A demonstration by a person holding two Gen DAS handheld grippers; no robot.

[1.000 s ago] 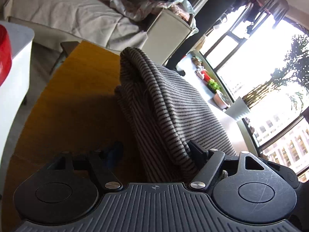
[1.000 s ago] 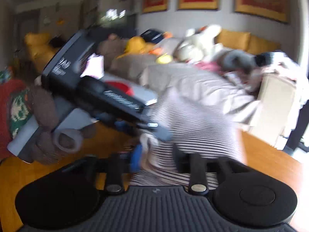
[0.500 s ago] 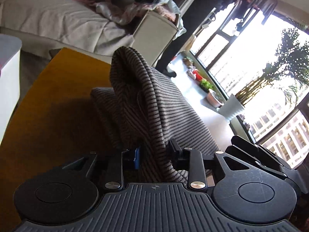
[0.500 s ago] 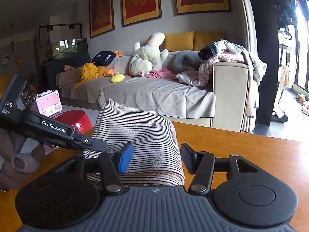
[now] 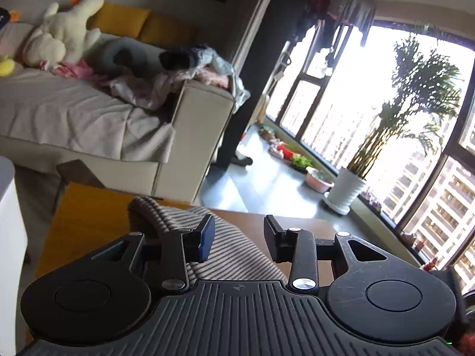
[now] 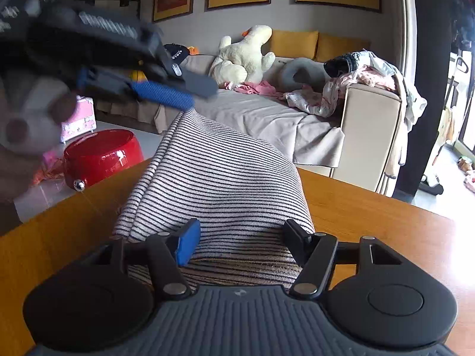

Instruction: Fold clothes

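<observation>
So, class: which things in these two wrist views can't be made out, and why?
- Striped garment: near edge hidden behind right gripper body.
- Left gripper: motion-blurred in the right view.
- Hand holding it: blurred, cut by the frame edge.
- Table: mostly hidden in the left view.

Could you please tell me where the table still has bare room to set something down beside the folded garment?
Bare wood lies right of the striped garment, out to the table edge, and left of it toward the red tub. The left side is crowded above by the left gripper.
</observation>
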